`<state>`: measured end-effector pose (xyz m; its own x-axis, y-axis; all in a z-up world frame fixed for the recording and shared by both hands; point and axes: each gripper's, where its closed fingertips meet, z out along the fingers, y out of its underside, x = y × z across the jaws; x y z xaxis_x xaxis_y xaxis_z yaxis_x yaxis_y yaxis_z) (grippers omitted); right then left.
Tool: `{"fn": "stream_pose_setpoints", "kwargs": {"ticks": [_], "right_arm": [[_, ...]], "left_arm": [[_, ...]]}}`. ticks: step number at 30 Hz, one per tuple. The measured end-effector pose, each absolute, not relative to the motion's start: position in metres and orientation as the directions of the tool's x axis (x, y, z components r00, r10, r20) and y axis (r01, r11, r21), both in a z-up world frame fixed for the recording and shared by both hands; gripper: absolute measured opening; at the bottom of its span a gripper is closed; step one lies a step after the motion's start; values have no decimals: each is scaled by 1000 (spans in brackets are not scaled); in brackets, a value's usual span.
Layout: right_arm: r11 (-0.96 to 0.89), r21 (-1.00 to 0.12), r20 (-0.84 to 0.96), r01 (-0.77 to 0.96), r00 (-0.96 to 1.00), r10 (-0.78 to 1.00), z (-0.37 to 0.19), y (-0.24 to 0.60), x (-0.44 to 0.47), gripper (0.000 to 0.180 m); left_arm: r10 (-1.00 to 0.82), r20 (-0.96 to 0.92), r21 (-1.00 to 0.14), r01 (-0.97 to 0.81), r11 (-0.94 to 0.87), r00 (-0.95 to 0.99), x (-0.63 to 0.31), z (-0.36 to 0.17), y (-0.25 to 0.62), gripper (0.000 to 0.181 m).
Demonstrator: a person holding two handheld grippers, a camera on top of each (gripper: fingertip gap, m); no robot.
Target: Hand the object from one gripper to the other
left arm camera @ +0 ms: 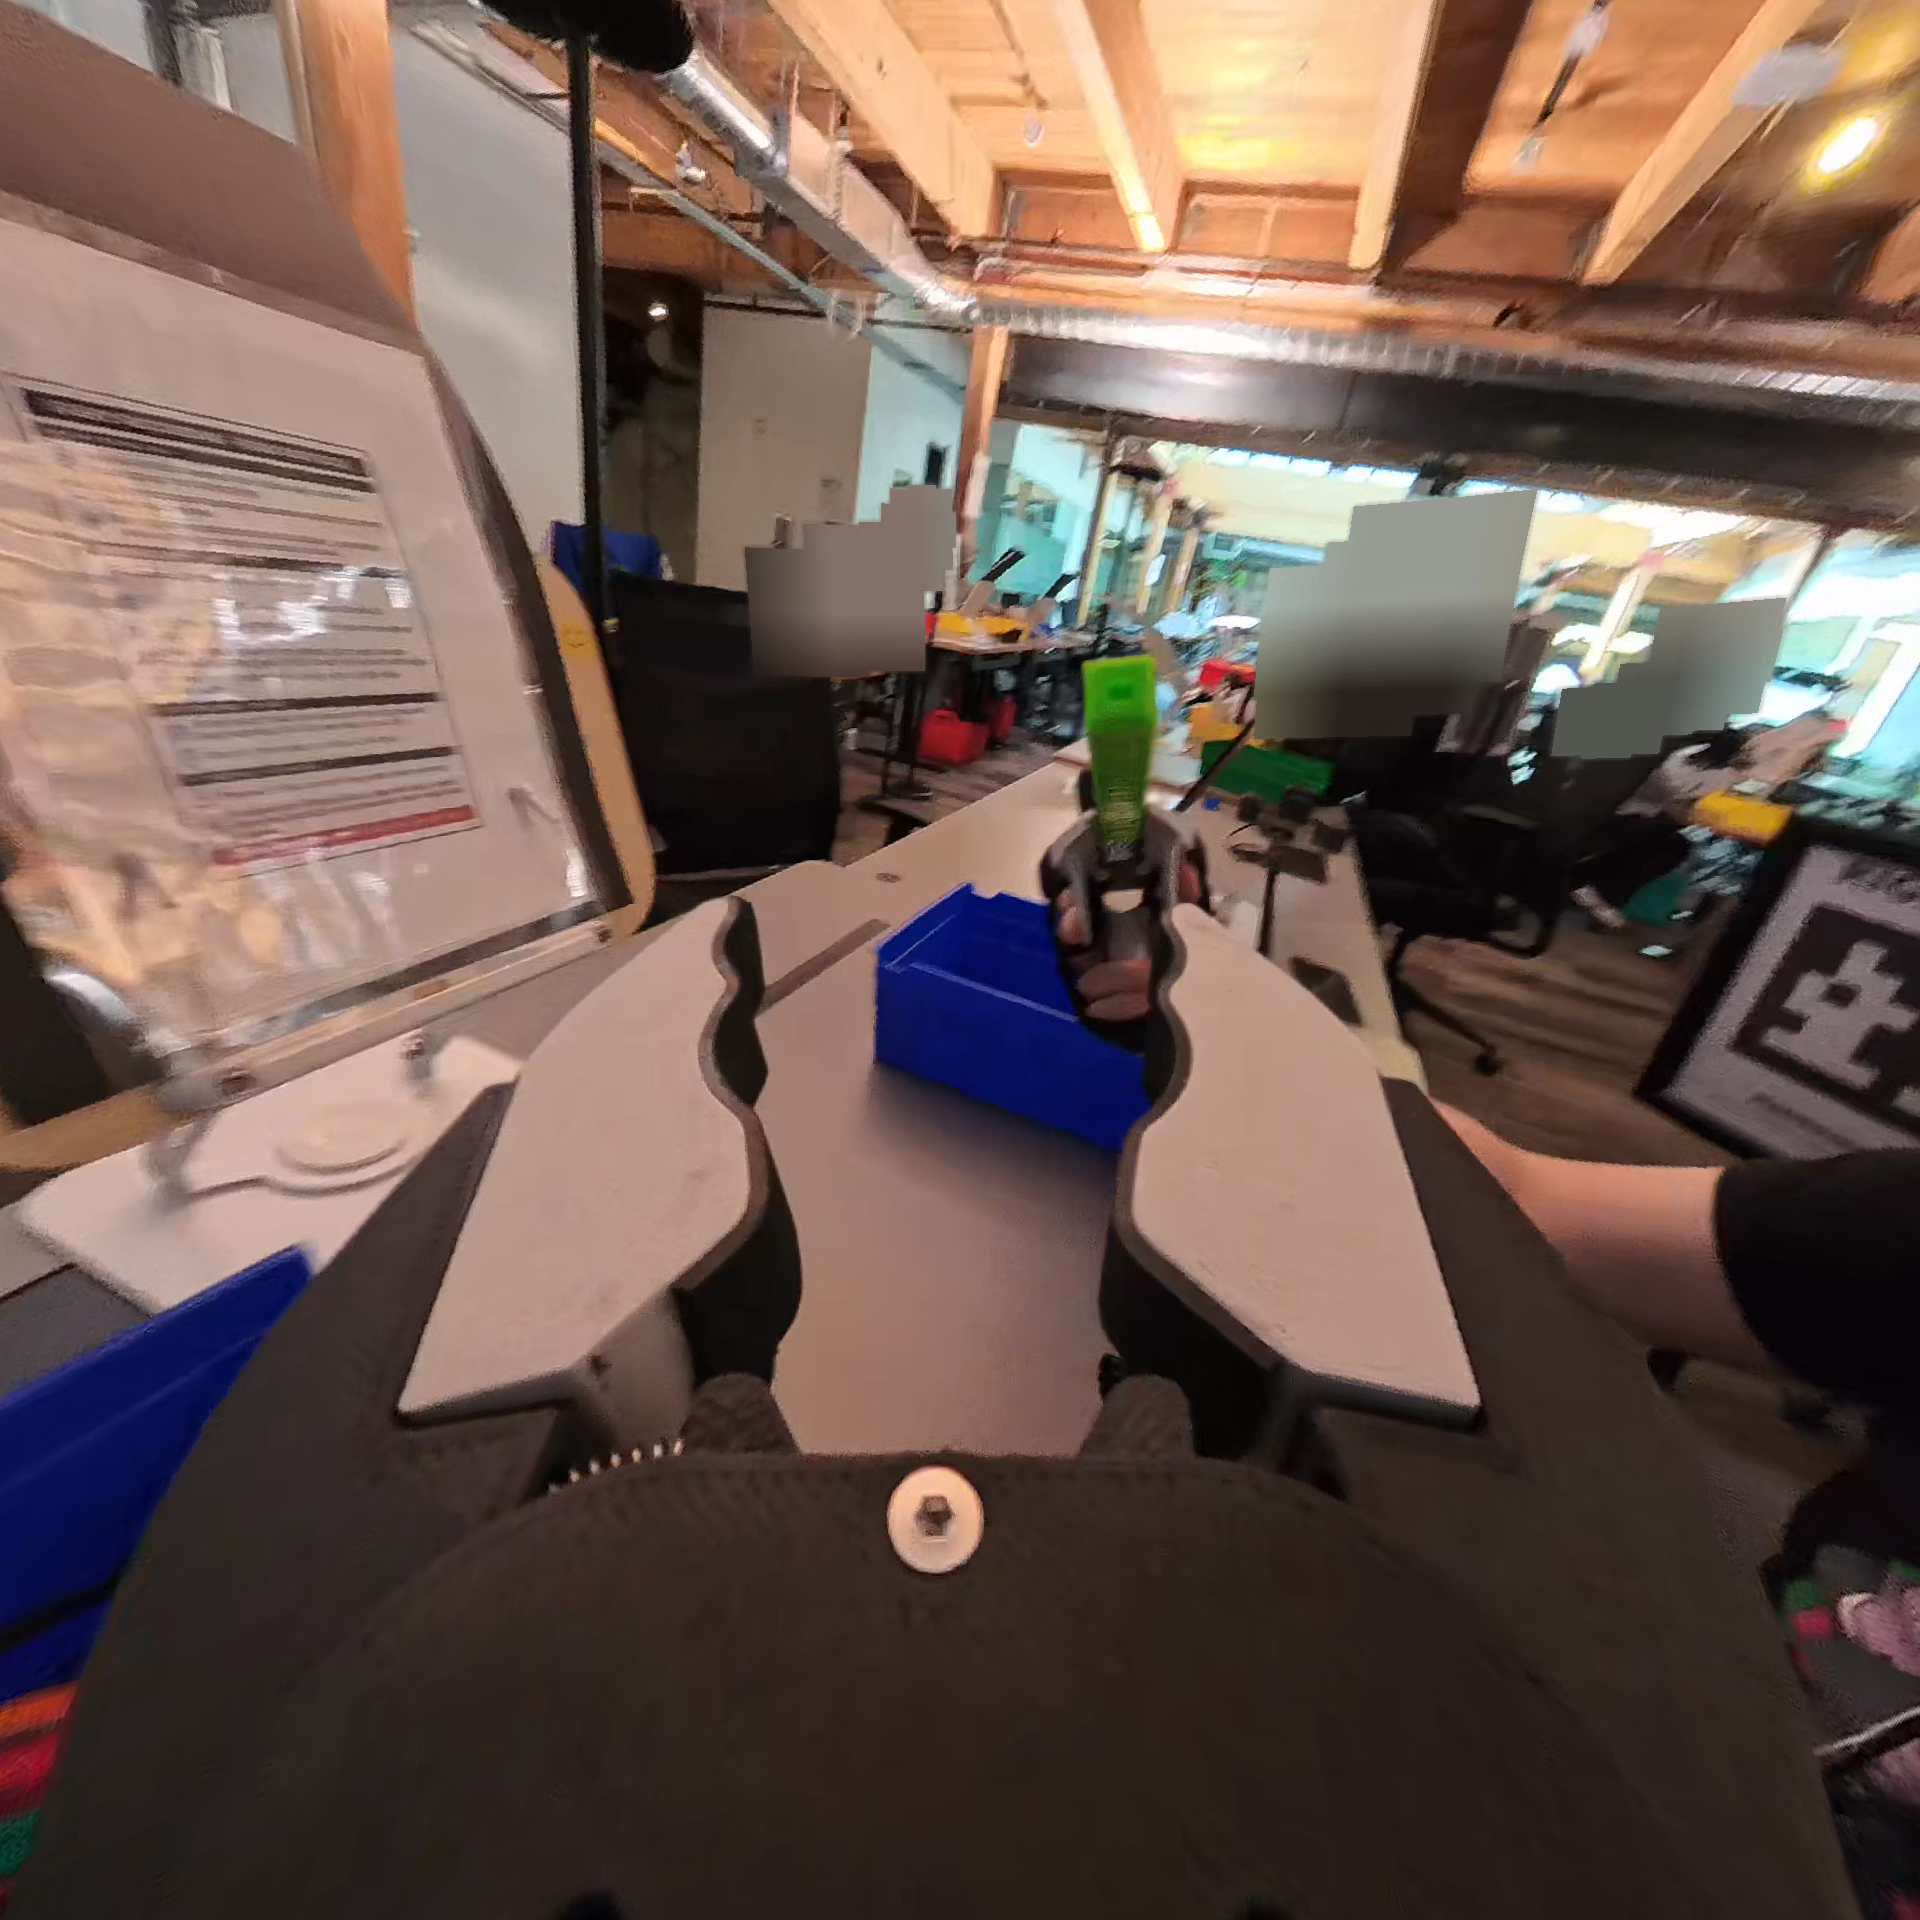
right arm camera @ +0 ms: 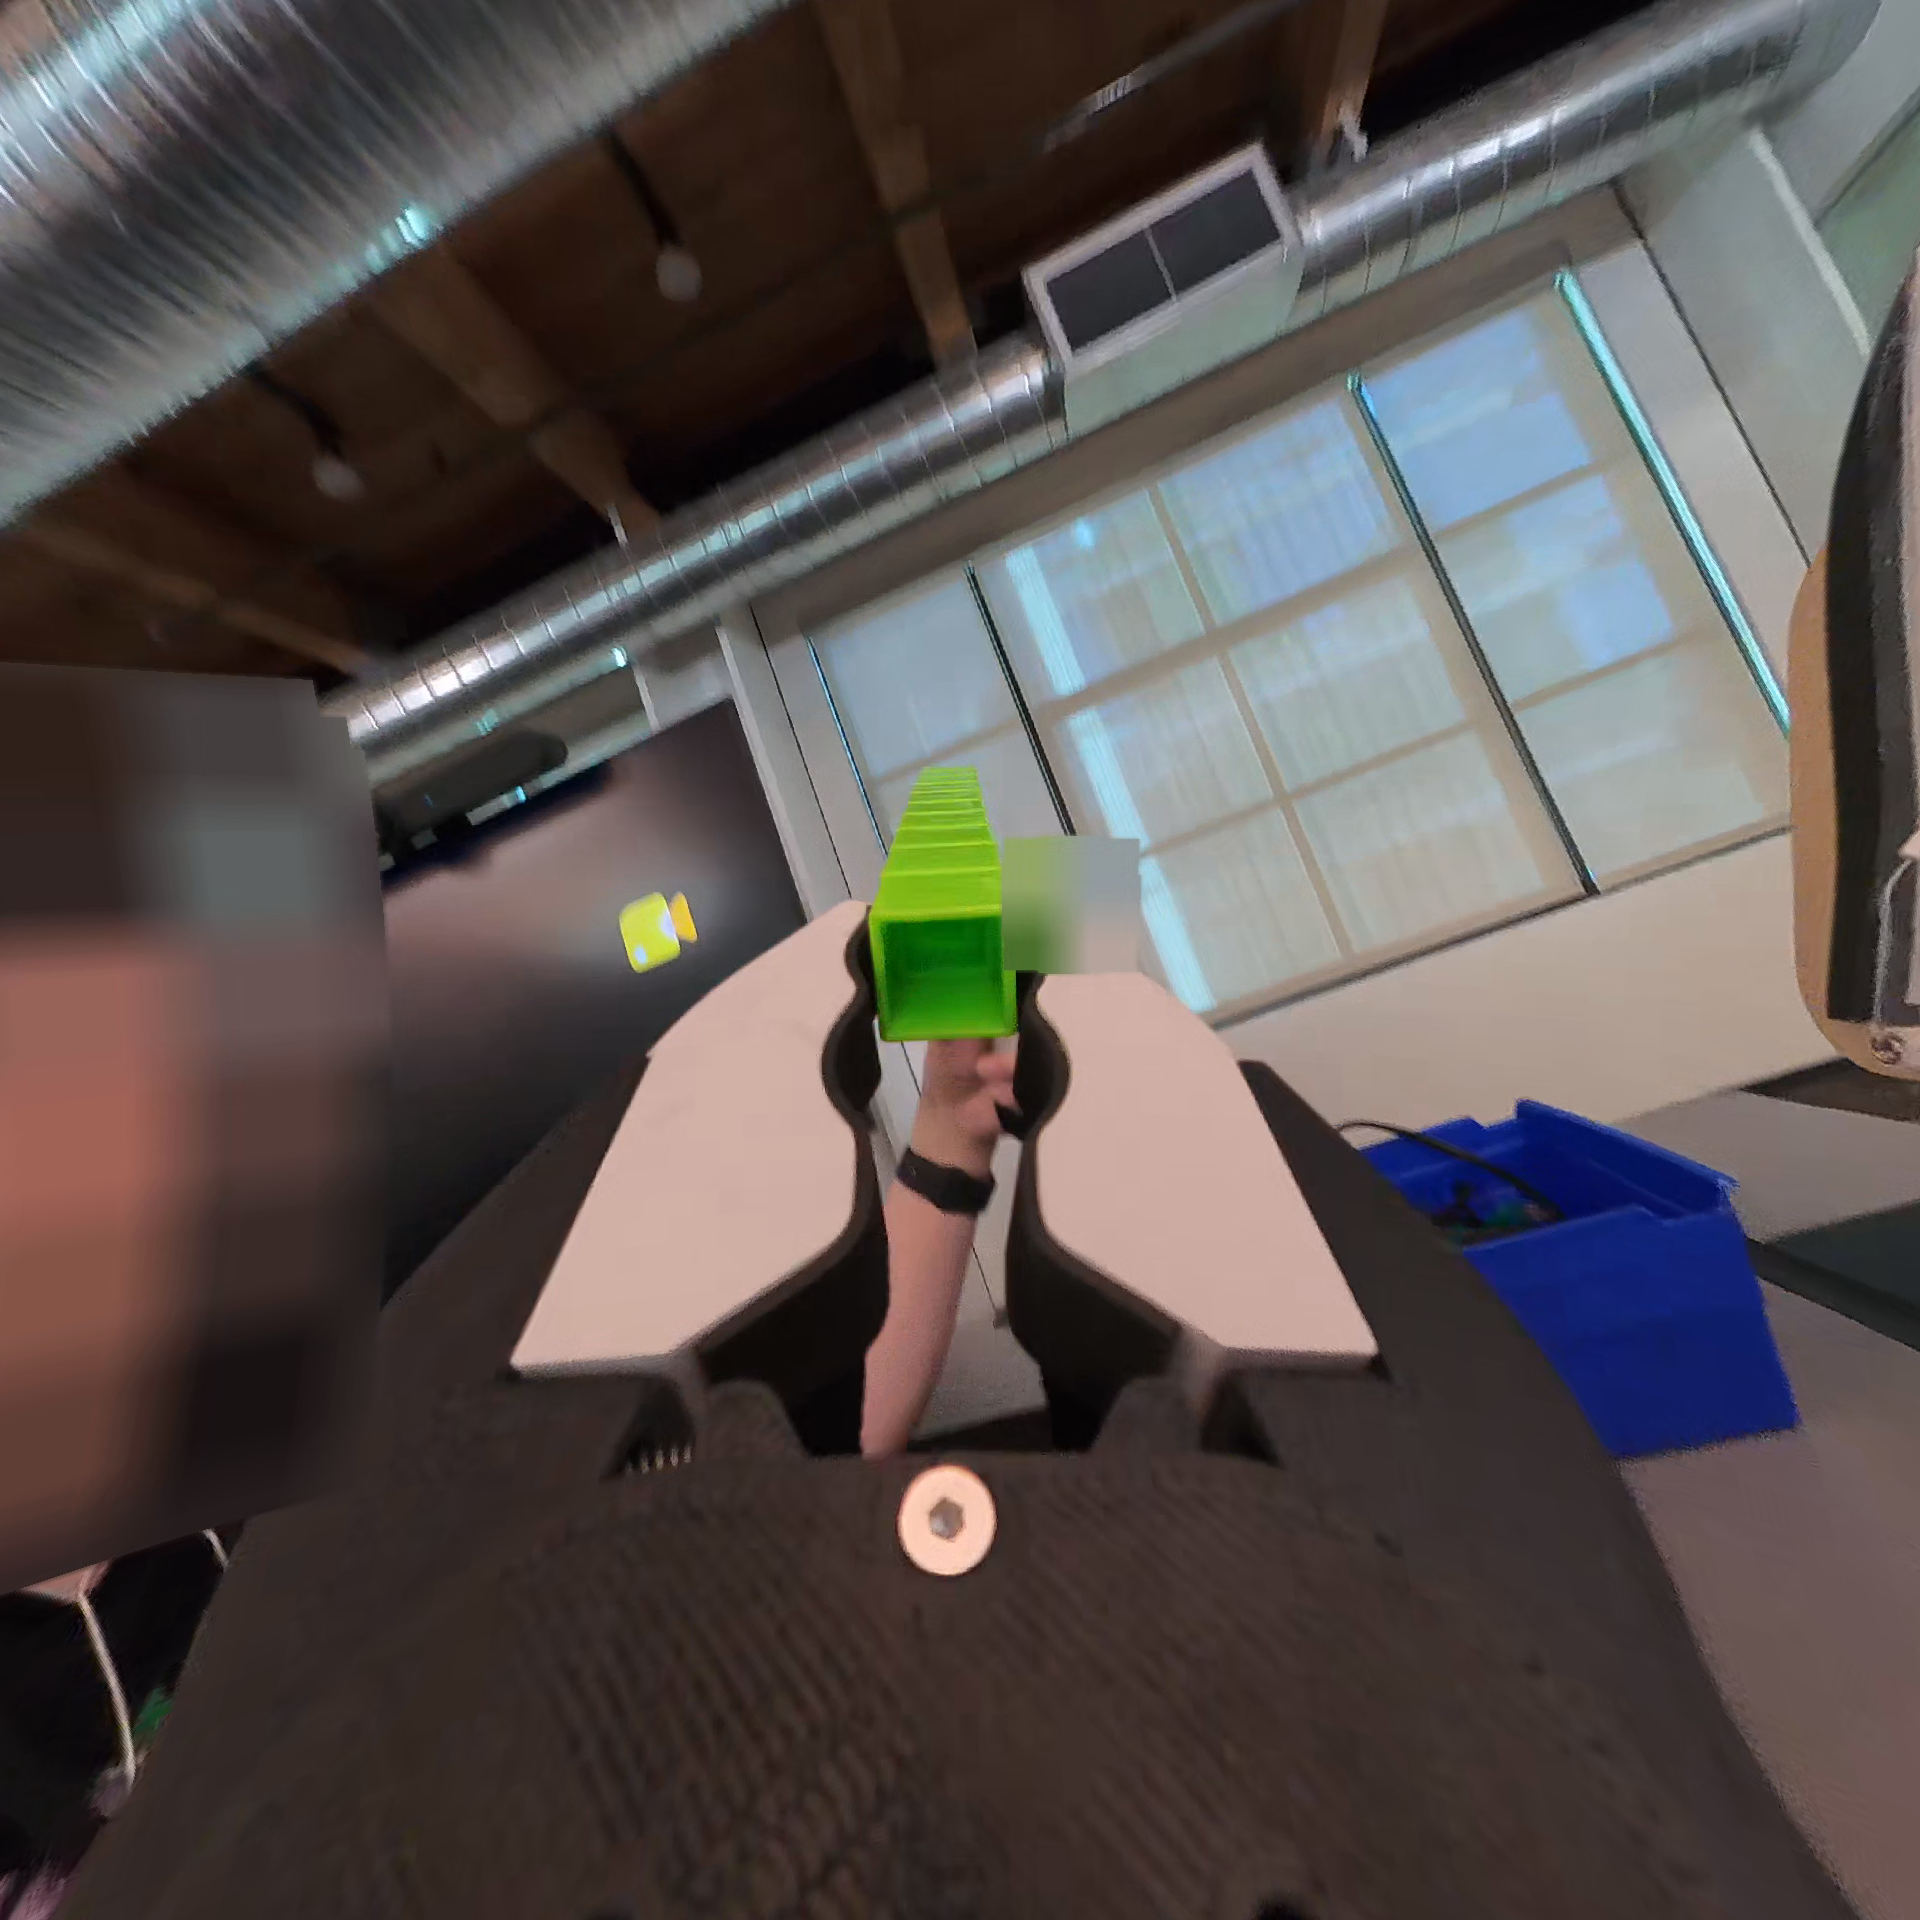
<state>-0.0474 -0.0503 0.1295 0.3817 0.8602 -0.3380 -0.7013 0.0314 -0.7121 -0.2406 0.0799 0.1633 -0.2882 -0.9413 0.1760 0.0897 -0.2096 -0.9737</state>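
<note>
Between the pale fingers of the right gripper (right arm camera: 940, 987), jaws pinching it, a bright green square plastic tube (right arm camera: 940, 935) points up toward the ceiling. Nearer the left camera, the left gripper (left arm camera: 951, 987) has its jaws spread wide with nothing between them above the grey tabletop (left arm camera: 935, 1278). Beyond sits a blue plastic bin (left arm camera: 997, 1013); its contents are hidden. A printed notice sheet (left arm camera: 260, 644) stands at left.
</note>
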Motion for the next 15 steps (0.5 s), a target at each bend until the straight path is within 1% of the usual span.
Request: {"fn": "stream_pose_setpoints", "kwargs": {"ticks": [2, 5, 8, 10, 15], "right_arm": [[32, -655, -342, -755, 334, 878, 129, -49, -48, 23], [32, -567, -340, -823, 269, 901, 127, -46, -57, 23], [-5, -509, -346, -861, 199, 917, 120, -40, -75, 23], [-14, -492, -347, -870, 182, 920, 114, -36, -86, 23], [-19, -512, -348, -859, 187, 918, 104, -29, -103, 23]], "left_arm": [[-921, 209, -956, 131, -264, -330, -222, 167, 71, 70], [-916, 241, -917, 235, -324, -320, -192, 174, 56, 67], [-901, 285, -862, 324, -390, -327, -175, 177, 40, 63], [-890, 293, -841, 350, -413, -349, -170, 178, 29, 59], [-912, 246, -856, 368, -363, -327, -164, 175, 13, 57]]}}
